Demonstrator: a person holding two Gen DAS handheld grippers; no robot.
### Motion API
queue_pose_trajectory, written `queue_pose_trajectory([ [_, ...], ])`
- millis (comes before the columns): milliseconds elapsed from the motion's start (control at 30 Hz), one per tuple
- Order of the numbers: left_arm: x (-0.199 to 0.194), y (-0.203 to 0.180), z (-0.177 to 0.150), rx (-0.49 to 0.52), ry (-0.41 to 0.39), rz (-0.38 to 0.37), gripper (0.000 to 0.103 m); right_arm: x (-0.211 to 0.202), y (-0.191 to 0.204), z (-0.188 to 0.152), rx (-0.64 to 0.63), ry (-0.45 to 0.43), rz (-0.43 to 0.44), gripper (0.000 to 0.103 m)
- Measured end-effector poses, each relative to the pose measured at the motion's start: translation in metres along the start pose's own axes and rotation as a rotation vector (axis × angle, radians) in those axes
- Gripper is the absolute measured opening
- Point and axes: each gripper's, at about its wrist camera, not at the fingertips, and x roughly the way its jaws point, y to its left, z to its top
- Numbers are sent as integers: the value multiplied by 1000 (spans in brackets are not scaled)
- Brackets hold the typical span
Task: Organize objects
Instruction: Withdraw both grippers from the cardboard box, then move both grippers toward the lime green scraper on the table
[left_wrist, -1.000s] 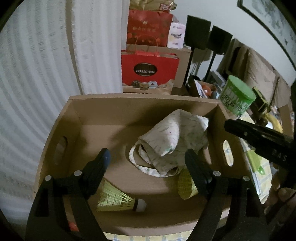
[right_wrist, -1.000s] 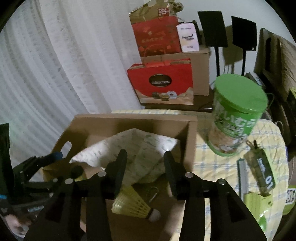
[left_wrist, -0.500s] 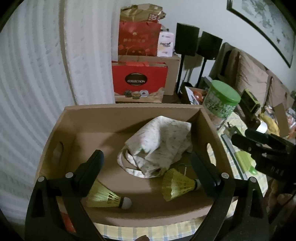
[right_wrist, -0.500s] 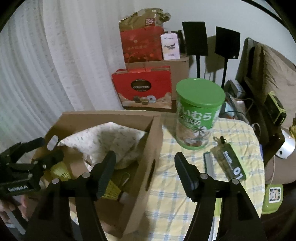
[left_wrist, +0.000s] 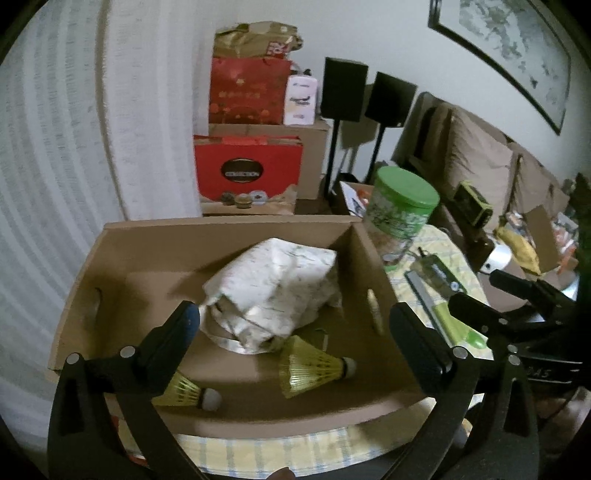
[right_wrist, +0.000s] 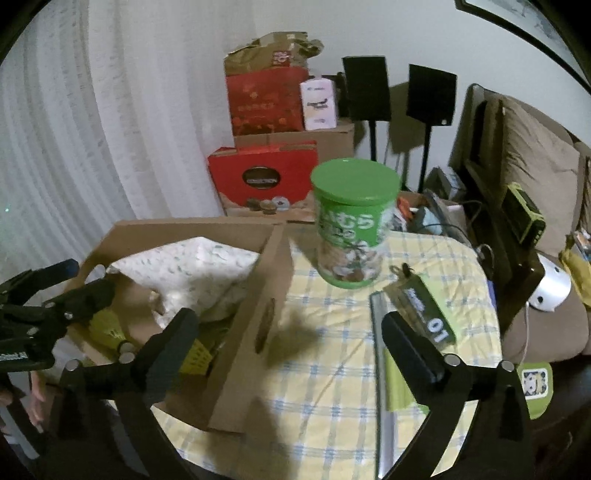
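Two shuttlecocks already lie in the cardboard box (left_wrist: 229, 236), one (left_wrist: 314, 365) near its middle front and the other (left_wrist: 188, 393) toward the near left corner, just beside the patterned cloth bag (left_wrist: 273, 288) heaped further back. I count those three as sorted, judging by where they lie. My left claw (left_wrist: 295, 325) hangs above the box with its jaws opening to full spread and nothing between them; my right claw (right_wrist: 288, 328) is likewise opening wide and empty, straddling the box's right wall and the checked worktop (right_wrist: 332, 369). What remains, as I read it, sits out on that worktop: the green-lidded canister (right_wrist: 351, 225) standing upright just right of the box, the tag marked 01 (right_wrist: 424, 306) in front of it, a long grey ruler-like strip (right_wrist: 382, 369) lying beside a green flat piece (right_wrist: 397, 384) (I cannot tell what that piece is). A green round pad (right_wrist: 535, 384) rests at the far right edge. So I would call the job roughly half done, with the right claw best placed for the next pick.
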Motion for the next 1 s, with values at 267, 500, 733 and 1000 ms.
queue_pose_trajectory([
  [267,5,-24,-4,38,12,-20,103,-14,-28,-10,21,8,-42,101],
  [500,10,-45,-5,31,46,-77,103,-29,-66,-18,60,8,-101,101],
  [733,11,-77,-9,74,37,-114,102,-43,-104,-31,118,12,-148,101],
  [1000,29,-122,-22,146,83,-157,102,-49,-141,-51,198,30,-168,101],
])
